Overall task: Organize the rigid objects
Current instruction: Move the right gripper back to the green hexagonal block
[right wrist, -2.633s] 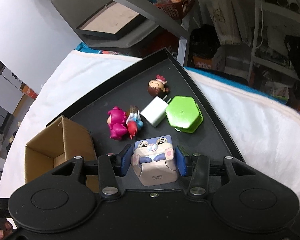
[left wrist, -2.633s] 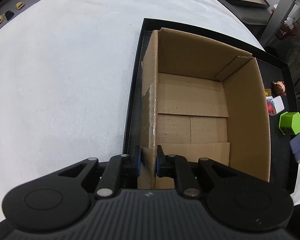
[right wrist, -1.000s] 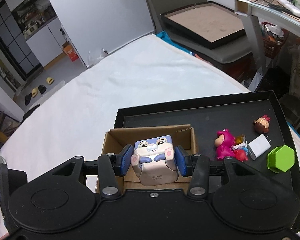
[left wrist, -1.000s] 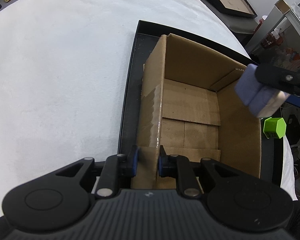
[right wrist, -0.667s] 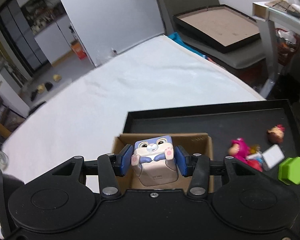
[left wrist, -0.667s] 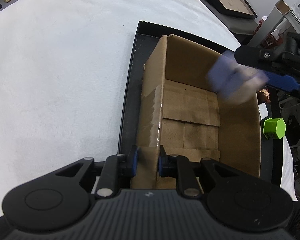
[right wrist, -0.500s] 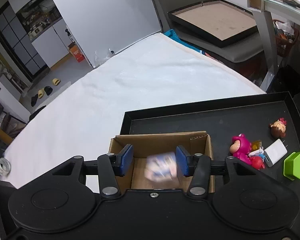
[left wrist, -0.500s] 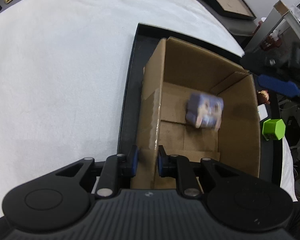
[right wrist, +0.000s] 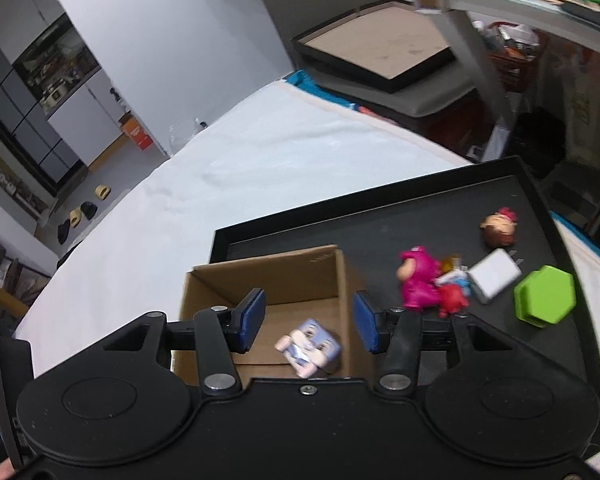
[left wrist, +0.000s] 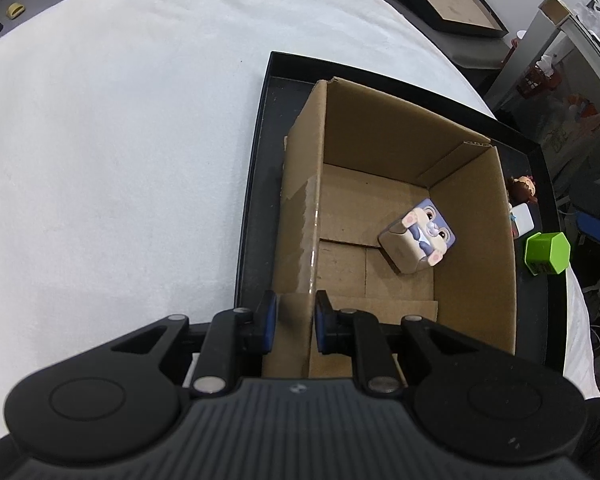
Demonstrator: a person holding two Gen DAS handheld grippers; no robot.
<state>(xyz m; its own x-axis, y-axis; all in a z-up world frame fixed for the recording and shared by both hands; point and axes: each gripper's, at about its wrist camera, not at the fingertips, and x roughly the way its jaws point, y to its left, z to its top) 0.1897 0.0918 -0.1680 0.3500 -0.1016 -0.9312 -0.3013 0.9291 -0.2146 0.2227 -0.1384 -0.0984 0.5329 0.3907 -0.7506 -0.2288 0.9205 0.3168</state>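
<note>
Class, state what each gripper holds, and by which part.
Left gripper clamps the box by its near side wall. Right gripper is open, holding nothing.

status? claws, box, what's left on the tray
Left claw clamped on cardboard box wall. Right claw open, empty, above box. Bunny cube lies inside. Pink figure, white charger, green hexagon on tray.

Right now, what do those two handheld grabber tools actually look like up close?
Both match: the left gripper and right gripper have matte black bodies with round raised discs, silver rivets on angular black arms, and blue pads on the fingers. The left's body is ribbed. No cables or sleeves visible.
</note>
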